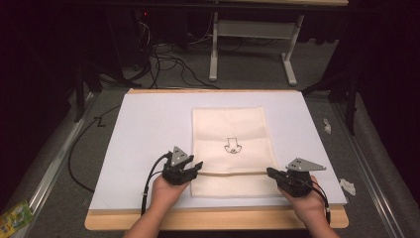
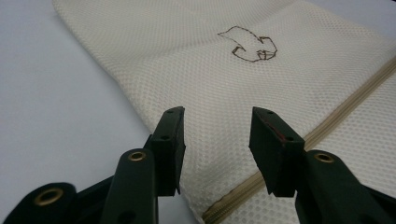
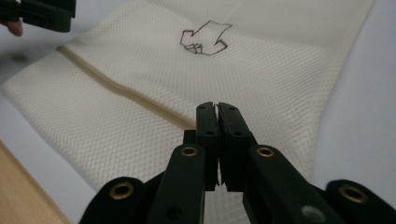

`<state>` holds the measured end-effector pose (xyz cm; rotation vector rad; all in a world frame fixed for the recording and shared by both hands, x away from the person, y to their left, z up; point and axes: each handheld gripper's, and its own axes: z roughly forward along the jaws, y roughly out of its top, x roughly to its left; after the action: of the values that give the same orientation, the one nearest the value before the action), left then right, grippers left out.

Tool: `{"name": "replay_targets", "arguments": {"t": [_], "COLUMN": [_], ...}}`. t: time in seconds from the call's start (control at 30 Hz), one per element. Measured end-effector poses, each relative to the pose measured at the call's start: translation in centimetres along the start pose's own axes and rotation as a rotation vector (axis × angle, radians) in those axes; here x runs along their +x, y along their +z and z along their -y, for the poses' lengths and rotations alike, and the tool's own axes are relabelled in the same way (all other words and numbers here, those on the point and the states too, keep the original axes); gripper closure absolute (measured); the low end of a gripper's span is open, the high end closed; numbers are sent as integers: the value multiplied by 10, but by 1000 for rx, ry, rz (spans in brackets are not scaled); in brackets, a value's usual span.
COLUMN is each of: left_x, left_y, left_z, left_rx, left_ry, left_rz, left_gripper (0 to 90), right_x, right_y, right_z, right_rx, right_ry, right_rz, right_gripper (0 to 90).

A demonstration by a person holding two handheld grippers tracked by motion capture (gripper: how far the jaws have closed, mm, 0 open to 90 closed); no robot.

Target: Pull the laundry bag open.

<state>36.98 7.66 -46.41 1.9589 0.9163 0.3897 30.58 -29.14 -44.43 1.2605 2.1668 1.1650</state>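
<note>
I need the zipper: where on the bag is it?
In the high view, the zipper crosses the bag near its front edge, between the left gripper and right gripper.

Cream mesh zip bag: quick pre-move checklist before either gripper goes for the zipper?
1. Cream mesh zip bag lies flat on the white board: ok.
2. Beige zipper line exposed, nothing lying on it: ok.
3. Left gripper open, jaws apart at the bag's left edge by the zipper: ok.
4. Right gripper jaws pressed together; whether fabric or the zipper pull sits between them: cannot tell.
5. Zipper pull located: cannot tell.
6. Gripper cables off the bag: ok.
</note>
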Motion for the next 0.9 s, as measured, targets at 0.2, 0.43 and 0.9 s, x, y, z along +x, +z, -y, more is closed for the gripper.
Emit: {"name": "replay_targets", "arguments": {"t": [0.2, 0.43, 0.9], "left_x": [-5, -5, -7], "left_y": [1, 3, 3], "left_z": [1, 2, 2], "left_rx": [22, 44, 43], "left_ry": [33, 39, 47], "left_rz": [3, 20, 27], "left_gripper": [540, 568, 563], "right_x": [-35, -49, -43], "right_y": [-5, 4, 14], "right_z": [14, 26, 26], "right_rx": [17, 56, 61], "right_ry": [87, 158, 116], "right_rz": [138, 84, 103], "right_gripper": [819, 722, 653]}}
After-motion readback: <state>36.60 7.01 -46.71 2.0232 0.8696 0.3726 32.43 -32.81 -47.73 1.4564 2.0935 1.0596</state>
